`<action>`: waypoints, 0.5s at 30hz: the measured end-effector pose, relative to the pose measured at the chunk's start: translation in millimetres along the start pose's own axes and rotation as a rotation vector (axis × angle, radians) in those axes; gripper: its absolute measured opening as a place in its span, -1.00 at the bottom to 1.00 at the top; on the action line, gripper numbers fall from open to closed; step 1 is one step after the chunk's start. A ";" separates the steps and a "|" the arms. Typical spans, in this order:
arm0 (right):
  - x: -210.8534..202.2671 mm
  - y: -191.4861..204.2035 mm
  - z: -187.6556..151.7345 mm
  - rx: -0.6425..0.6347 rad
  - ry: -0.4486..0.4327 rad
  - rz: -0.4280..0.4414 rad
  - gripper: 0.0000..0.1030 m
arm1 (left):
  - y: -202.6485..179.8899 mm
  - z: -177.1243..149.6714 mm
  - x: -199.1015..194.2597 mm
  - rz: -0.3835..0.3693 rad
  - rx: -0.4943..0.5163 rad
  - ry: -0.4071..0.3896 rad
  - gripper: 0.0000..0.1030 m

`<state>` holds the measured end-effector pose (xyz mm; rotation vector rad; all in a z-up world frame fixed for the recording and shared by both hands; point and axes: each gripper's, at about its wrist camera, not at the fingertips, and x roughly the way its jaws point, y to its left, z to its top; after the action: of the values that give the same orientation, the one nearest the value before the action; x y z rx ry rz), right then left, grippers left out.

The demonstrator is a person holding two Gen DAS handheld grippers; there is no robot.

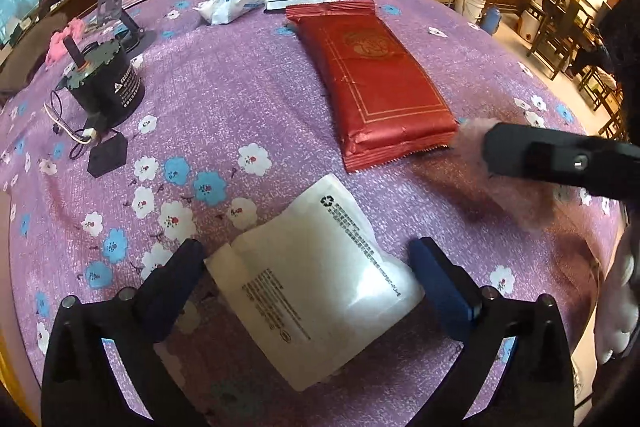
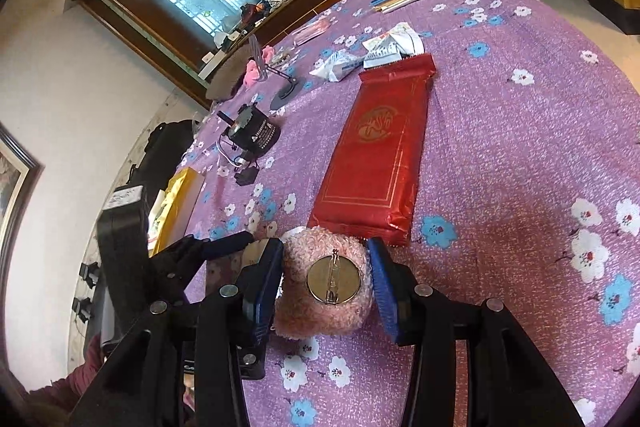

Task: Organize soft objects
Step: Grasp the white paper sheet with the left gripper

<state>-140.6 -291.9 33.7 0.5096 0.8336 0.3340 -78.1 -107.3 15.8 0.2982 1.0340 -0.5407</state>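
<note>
Left gripper gapes around a white pouch, ungripped; right gripper clamps a pink plush at the red pack's 6 o'clock (sorting seems midway).

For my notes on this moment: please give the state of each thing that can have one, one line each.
left gripper: jaws open wide, white pouch between them, not pressed.
white pouch: lying flat on the tablecloth.
right gripper: jaws shut on the pink plush brooch.
pink plush brooch: held, metal pin back facing the camera.
red packet: sealed, lying flat.
</note>
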 end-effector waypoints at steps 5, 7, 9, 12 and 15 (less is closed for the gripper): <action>2.2 0.3 -2.5 0.009 0.000 -0.011 -0.15 | -4.0 -6.2 -16.2 -0.044 0.015 -0.012 -0.09; 1.8 0.1 -2.7 0.011 -0.003 -0.014 -0.15 | 1.0 -7.9 -20.4 -0.073 -0.009 -0.013 -0.17; 1.6 0.2 -2.8 0.015 -0.005 -0.014 -0.15 | 7.9 -11.3 -26.1 -0.105 -0.036 -0.016 -0.34; 1.5 2.9 -3.2 0.013 -0.005 -0.010 -0.15 | 21.7 -16.1 -38.7 -0.164 -0.097 -0.027 -0.77; 3.5 11.0 -4.5 -0.012 0.001 -0.015 -0.17 | 32.8 -22.2 -56.2 -0.159 -0.129 -0.070 -0.78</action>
<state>-142.8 -279.8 35.1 0.4913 0.8357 0.3250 -98.4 -53.6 53.5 0.0826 1.0247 -0.6206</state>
